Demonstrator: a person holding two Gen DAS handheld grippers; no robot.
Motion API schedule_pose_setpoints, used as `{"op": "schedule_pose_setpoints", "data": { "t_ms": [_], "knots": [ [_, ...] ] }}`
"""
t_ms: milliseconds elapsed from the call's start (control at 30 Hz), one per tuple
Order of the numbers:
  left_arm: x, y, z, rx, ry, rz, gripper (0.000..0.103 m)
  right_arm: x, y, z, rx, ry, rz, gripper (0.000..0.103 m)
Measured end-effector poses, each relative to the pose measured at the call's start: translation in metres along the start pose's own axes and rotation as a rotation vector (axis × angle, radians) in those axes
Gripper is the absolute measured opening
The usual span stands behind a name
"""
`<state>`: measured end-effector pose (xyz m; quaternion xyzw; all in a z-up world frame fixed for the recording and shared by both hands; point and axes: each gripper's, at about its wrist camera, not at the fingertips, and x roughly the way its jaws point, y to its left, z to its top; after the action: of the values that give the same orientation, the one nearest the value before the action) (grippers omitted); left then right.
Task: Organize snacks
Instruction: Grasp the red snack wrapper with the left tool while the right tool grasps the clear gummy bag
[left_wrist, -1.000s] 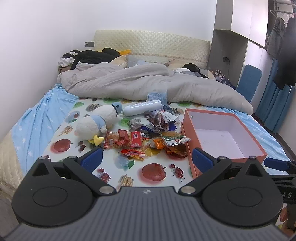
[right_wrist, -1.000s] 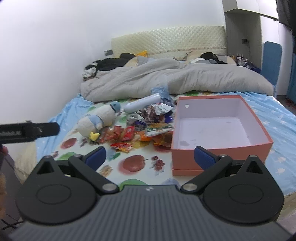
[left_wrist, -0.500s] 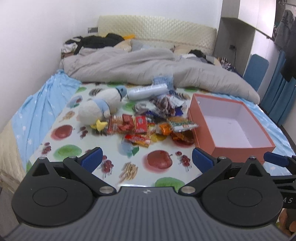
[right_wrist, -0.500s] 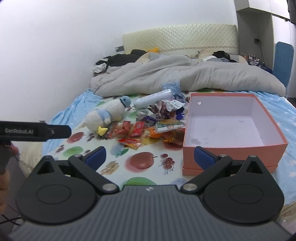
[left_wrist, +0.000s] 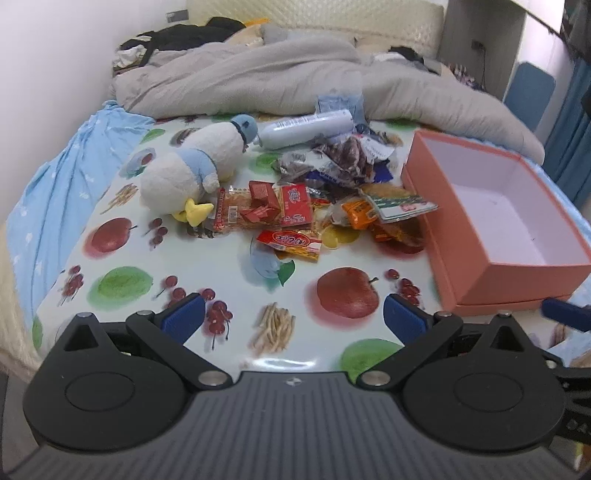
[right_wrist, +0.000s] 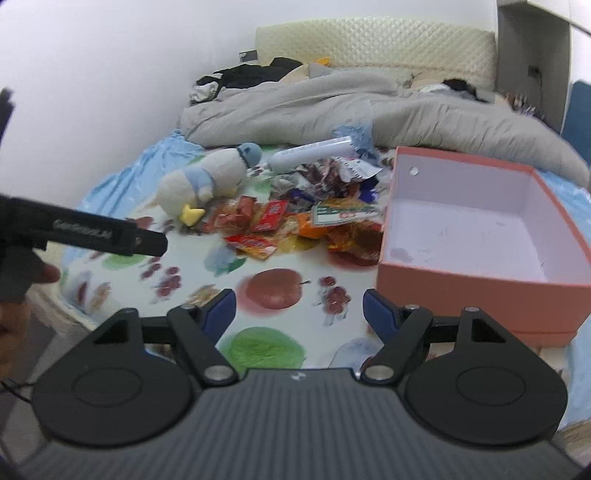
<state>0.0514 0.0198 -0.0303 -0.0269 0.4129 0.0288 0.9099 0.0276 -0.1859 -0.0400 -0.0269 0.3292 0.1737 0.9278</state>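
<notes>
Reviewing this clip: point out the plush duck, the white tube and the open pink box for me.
plush duck (left_wrist: 177, 177): left wrist view, on its white body.
white tube (left_wrist: 306, 127): left wrist view, mid-length of its side.
pink box (right_wrist: 454, 271): right wrist view, on its near outer wall.

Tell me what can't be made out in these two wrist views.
- Snack pile, both views: lower packets hidden under upper ones; label print too small.
- Orange box, left wrist view: near right corner blurred, cut by the frame edge.
- Left gripper, right wrist view: only one finger shows; frame edge cuts the rest.
</notes>
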Motion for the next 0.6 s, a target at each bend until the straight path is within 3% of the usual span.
{"op": "schedule_pose_setpoints", "data": {
  "t_ms": [133, 333, 600],
  "knots": [
    [0.034, -0.004, 0.011, 0.034, 0.022, -0.018, 0.103, 0.014, 0.012, 0.004, -0.083, 0.006, -0.015, 0.077],
    [0.068, -0.007, 0.031, 0.004, 0.027, -0.029, 0.103, 0.044, 0.015, 0.021, -0.12, 0.014, -0.03, 0.073],
    [0.128, 0.003, 0.05, -0.006, 0.05, -0.09, 0.102, 0.092, 0.021, 0.037, -0.178, 0.041, -0.058, 0.054]
  ]
}}
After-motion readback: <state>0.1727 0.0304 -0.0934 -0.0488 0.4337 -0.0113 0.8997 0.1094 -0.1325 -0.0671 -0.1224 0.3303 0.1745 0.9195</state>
